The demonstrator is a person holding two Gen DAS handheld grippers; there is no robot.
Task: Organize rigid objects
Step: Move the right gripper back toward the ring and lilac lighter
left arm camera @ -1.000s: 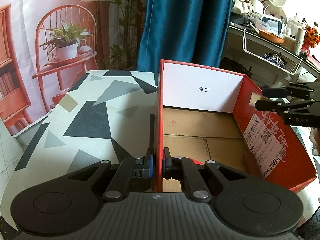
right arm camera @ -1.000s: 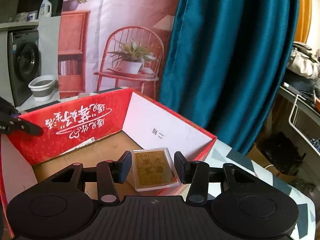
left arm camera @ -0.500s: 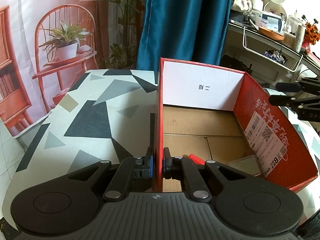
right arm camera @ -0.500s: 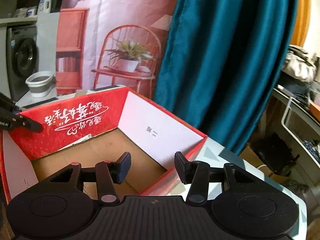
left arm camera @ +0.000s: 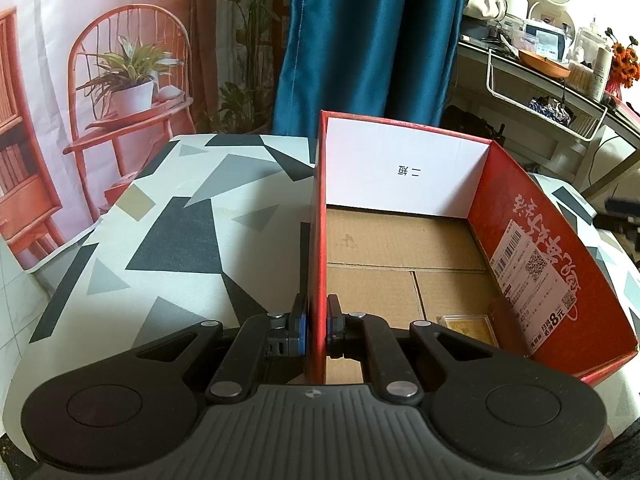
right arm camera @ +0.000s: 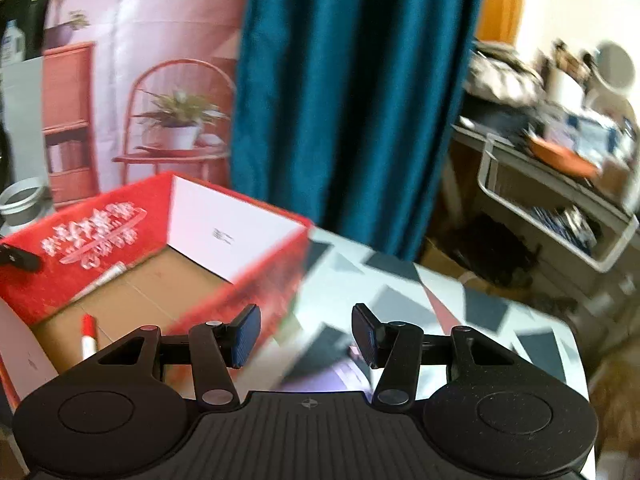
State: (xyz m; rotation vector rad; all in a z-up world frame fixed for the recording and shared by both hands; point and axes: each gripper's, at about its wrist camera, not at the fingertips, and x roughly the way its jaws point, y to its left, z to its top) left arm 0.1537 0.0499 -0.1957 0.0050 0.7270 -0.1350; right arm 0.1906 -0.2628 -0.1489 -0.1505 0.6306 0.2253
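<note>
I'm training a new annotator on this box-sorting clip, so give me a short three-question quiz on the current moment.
1. True or false: the left gripper is clamped on a wall of the red box.
2. Which thing lies on the box floor near the labelled wall, in the left wrist view? A) clear case with a gold card B) a spoon C) a mug
3. Fill in: the right gripper stands open over the patterned ___, with nothing between its pads.

Key: 1 true. 2 A. 3 tablecloth. The right wrist view also shows a red-capped marker inside the box.
</note>
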